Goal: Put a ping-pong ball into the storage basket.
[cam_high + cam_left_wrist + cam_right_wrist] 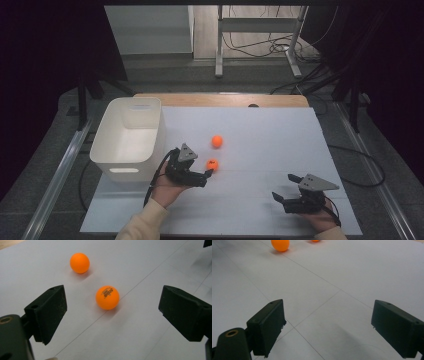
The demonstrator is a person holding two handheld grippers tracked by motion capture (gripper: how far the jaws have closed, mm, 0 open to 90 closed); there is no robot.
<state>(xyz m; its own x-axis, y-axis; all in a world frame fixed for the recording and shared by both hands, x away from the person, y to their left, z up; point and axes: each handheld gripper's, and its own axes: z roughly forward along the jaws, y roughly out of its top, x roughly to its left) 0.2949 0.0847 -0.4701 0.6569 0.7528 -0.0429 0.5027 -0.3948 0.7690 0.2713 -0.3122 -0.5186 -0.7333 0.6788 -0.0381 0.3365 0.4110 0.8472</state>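
Observation:
Two orange balls lie on the white sheet (260, 135): a far ball (216, 141) (79, 263) and a near ball (212, 164) (107, 297) with dark print on it. My left gripper (206, 176) (112, 312) is open, low over the sheet, its jaws spread to either side of the near ball, which sits just ahead of the tips, untouched. My right gripper (284, 187) (327, 315) is open and holds nothing at the front right. In the right gripper view the near ball (280, 245) and the far ball (315, 240) show far ahead.
A white plastic bin (125, 170) stands at the left of the sheet, just behind my left hand. A wooden table edge (220, 99) runs along the back. Table legs and cables lie on the floor beyond.

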